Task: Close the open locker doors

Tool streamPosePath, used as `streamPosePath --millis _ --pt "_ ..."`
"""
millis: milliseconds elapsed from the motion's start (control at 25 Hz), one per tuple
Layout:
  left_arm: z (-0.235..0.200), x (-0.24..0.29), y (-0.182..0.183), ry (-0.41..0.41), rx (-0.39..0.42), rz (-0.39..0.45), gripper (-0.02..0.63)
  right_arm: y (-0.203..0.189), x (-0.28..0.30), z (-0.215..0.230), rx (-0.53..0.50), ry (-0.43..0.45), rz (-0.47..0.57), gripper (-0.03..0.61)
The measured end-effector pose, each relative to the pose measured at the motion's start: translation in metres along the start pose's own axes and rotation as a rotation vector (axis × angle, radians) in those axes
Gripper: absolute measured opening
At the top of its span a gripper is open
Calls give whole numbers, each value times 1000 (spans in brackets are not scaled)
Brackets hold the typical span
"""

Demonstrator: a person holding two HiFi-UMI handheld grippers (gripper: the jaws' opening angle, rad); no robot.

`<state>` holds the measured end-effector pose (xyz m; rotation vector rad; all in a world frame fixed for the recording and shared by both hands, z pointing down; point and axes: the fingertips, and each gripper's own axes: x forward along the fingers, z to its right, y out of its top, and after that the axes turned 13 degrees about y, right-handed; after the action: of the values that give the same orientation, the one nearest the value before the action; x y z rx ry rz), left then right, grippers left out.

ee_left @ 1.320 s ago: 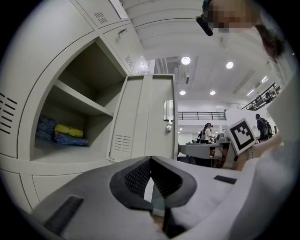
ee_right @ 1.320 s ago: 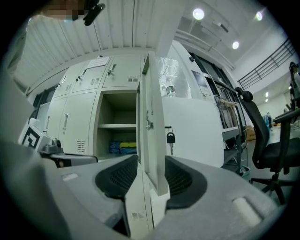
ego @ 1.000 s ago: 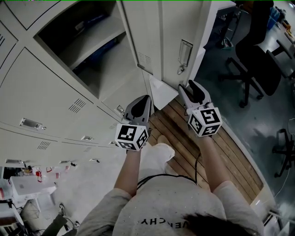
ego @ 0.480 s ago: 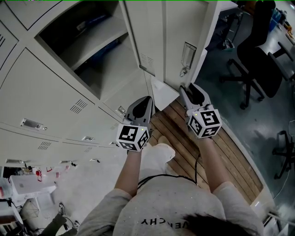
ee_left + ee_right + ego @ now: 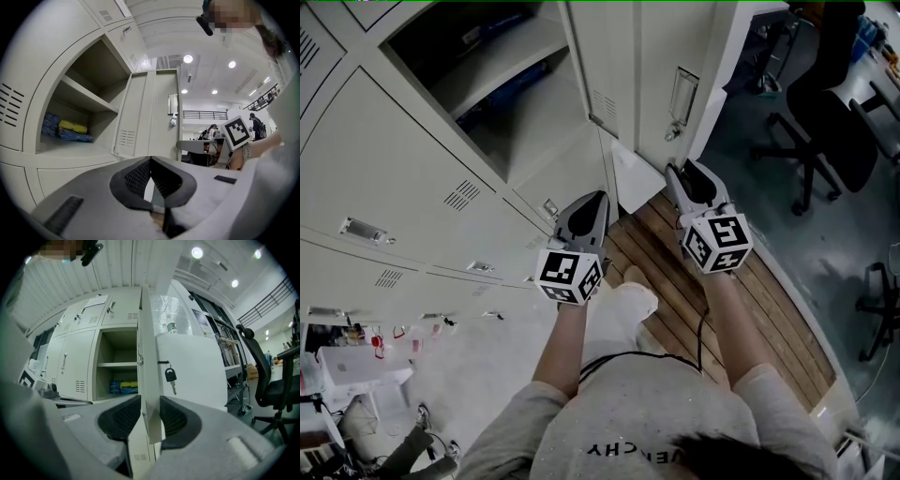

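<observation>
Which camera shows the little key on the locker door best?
The right gripper view: the key hangs big and dark on the open door, close up. The left gripper view shows it small and far off. The head view shows just a speck under the handle.

Head view: high, steeply down, lockers at left. Gripper views: level, close behind own jaws; both share open locker and door.

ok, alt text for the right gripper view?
The right claw, whose jaws have just been closing, grips the lower corner of an open locker door, a key hanging from its lock. Behind it, an open compartment holds blue and yellow packets under a shelf.
</observation>
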<state>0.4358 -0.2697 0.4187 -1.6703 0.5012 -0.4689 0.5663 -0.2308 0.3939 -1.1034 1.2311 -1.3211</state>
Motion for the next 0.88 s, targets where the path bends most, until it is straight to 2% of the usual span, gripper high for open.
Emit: streamPosePath --millis 880 --pt "-30 -82 5 76 10 33 -2 9 2 -67 10 77 15 121"
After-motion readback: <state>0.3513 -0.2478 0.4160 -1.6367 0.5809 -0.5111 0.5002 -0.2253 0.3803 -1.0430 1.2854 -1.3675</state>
